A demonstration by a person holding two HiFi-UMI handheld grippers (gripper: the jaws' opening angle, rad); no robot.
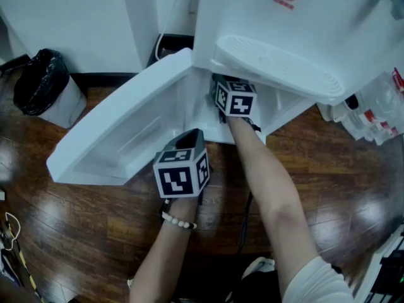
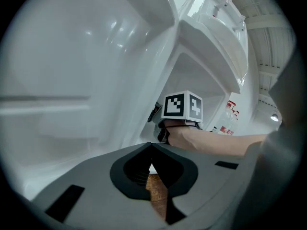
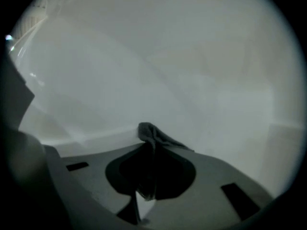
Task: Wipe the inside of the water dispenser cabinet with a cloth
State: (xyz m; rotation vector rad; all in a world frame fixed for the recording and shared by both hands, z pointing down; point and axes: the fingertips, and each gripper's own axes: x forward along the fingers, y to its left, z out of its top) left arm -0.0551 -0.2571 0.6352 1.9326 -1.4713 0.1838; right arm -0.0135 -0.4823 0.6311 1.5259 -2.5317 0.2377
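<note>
- R claw (image 3: 152,146) is clamped on the cloth (image 3: 153,134). A dark fold sticks out past the tips at 12 o'clock, right by the white cabinet wall (image 3: 192,71); can't tell if it touches.
- Head view: R claw is reached into the cabinet opening, under the drip tray (image 1: 278,65) of the water dispenser (image 1: 271,17). Door (image 1: 120,137) is swung open toward 9 o'clock.
- L claw (image 2: 151,147) is pressed together w/ nothing in it; only floor (image 2: 158,195) shows thru the gap. It sits by the door's inner face, at 7 o'clock of the R one.
- Step, my read: wiping the inner wall.
- Doing it well:
  - Little cloth pokes out, so lead w/ the fold, not the claw tips, else plastic scrapes plastic.
  - Light pressure, overlapping strokes, wall by wall, then corners + cabinet bottom.
  - Pinch must be firm: cloth looks thin & limp, so drag could pull it out.
- L could brace the door so it doesn't swing onto the R forearm (image 1: 271,182).
</note>
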